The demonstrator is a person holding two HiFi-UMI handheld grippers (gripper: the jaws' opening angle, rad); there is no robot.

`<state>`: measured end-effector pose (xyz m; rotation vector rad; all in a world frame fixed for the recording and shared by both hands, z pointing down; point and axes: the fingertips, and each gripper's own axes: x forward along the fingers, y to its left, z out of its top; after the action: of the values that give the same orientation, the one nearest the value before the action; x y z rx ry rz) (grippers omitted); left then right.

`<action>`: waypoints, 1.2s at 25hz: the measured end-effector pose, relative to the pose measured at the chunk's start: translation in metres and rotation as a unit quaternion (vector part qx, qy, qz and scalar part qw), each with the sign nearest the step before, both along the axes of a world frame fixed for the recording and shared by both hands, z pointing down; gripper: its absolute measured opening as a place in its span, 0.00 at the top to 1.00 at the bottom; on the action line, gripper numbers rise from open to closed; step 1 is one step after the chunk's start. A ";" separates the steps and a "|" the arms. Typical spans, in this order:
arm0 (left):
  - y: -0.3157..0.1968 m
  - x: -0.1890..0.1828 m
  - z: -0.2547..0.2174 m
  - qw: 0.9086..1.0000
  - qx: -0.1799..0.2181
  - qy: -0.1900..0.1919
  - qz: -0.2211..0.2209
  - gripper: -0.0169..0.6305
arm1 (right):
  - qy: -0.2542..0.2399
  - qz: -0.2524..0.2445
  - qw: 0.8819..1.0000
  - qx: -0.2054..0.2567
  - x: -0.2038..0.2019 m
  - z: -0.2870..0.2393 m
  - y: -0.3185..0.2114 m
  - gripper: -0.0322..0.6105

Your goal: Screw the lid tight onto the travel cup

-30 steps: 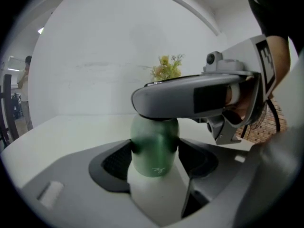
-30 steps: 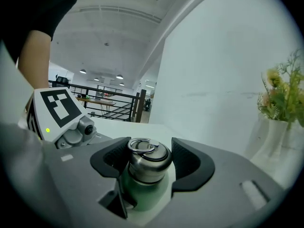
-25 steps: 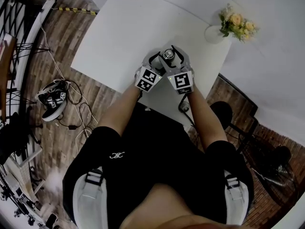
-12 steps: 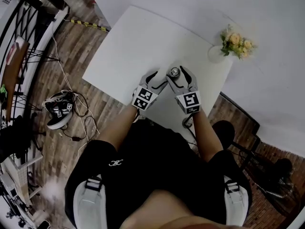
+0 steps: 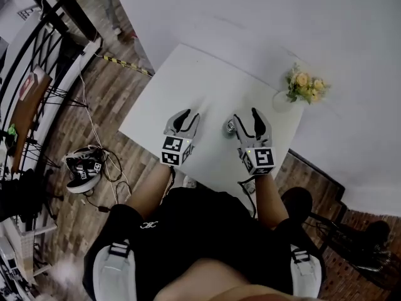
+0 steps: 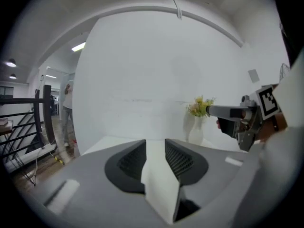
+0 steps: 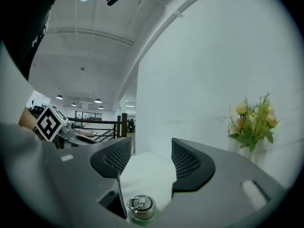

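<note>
The travel cup (image 7: 141,206), its silver lid with a ring on top, sits deep between the jaws of my right gripper (image 7: 149,144), which is shut on it. In the head view the cup (image 5: 231,128) hangs by the right gripper (image 5: 246,115) above the white table (image 5: 207,86). My left gripper (image 5: 187,115) is off to the left, apart from the cup. Its jaws have just been closing and nothing is between them; a narrow gap still shows in the left gripper view (image 6: 154,144). That view also shows the right gripper (image 6: 237,113) level in the air.
A white vase of yellow flowers (image 5: 301,86) stands at the table's far right corner, near the wall. On the wooden floor at the left lie a dark device with cables (image 5: 84,168) and a black railing (image 5: 44,49). A dark stool (image 5: 294,200) stands at the right.
Both grippers have risen from the table. The left one let go of the cup's lid, drew away to the left and narrowed its jaws. The cup went up with the right gripper.
</note>
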<state>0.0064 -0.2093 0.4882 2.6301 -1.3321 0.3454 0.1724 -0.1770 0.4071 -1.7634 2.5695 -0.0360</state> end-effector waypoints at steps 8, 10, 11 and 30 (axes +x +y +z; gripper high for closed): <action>-0.017 -0.047 -0.076 0.995 0.060 0.000 -0.074 0.87 | -0.008 0.124 0.991 0.052 0.046 -0.057 0.010 0.95; -0.016 -0.057 -0.088 0.994 0.067 0.007 -0.086 0.89 | -0.005 0.139 0.989 0.052 0.049 -0.061 0.011 0.95; -0.015 -0.061 -0.093 0.993 0.073 0.009 -0.091 0.89 | -0.002 0.141 0.989 0.051 0.049 -0.063 0.012 0.95; -0.006 -0.057 -0.112 0.992 0.095 0.005 -0.084 0.89 | 0.011 0.111 0.993 0.039 0.028 -0.059 0.010 0.94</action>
<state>-0.0511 -0.2154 0.3762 2.6358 -1.6456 0.1882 0.2004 -0.1673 0.3481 -2.0178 2.3358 0.0891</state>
